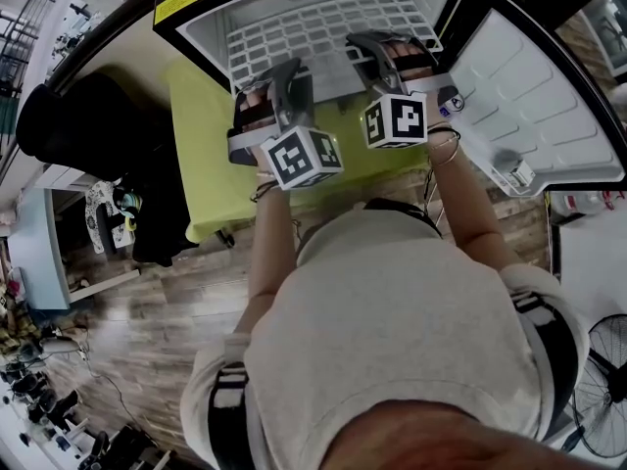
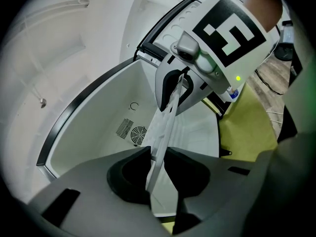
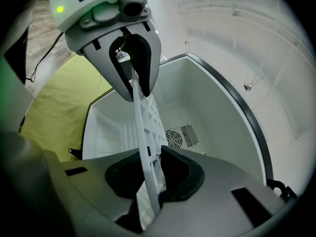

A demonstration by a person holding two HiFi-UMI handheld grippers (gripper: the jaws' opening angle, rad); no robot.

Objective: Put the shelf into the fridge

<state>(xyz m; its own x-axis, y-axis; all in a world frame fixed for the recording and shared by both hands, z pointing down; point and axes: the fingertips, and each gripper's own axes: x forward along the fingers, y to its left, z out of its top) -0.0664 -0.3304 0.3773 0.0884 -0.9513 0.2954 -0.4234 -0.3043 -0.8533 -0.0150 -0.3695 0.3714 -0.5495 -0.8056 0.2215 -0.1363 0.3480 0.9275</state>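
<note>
Left gripper (image 2: 157,168), right gripper (image 3: 154,174) clasping shelf (image 1: 323,25), open fridge (image 1: 209,29)

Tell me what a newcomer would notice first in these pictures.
A white plastic grid shelf is held at the mouth of an open white-lined mini fridge, top centre of the head view. The left gripper and right gripper each clamp its near edge, above a yellow-green cloth.

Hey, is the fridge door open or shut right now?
Open. The head view shows the door swung wide beside the fridge, its white inner liner exposed, and the shelf reaching into the interior.
</note>
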